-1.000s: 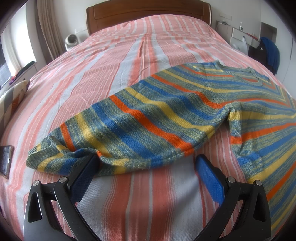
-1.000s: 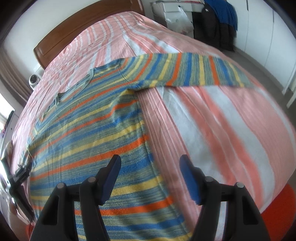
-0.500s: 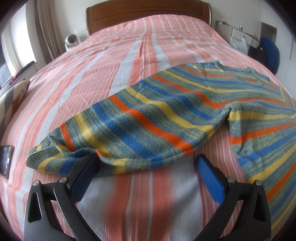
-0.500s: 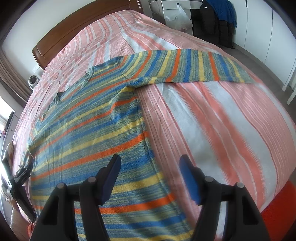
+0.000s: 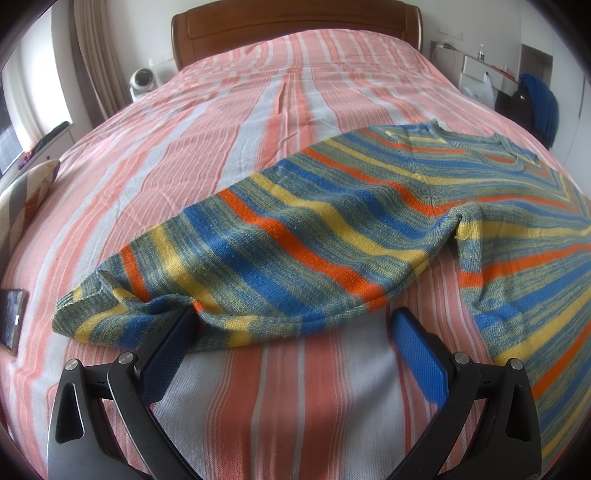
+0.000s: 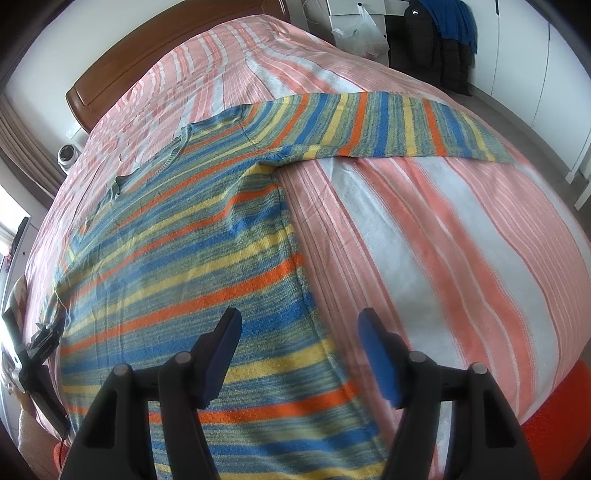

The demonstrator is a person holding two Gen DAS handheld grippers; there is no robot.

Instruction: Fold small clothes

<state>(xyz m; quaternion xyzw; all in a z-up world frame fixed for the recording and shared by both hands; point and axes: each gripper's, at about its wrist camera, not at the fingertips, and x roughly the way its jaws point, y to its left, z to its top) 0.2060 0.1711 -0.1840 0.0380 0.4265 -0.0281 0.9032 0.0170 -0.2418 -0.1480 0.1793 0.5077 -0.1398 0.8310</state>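
A home bedroom: striped bed (image 5: 258,110), wooden headboard (image 5: 295,26), curtains (image 5: 96,55), clothes-draped chair (image 6: 443,37).

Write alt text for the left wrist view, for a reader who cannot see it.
A striped sweater lies flat on a pink-and-white striped bed, one sleeve stretched toward the camera. The open left gripper hovers at that sleeve's near edge, its left finger touching the cuff end.

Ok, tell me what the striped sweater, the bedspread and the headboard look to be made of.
Striped sweater: knitted yarn, likely wool or acrylic; visible knit rows, soft matte surface.
Bedspread: thin woven fabric, probably cotton; fine ribbed weave, small creases, matte.
Headboard: reddish-brown wood or wood veneer; smooth, slightly glossy sheen.
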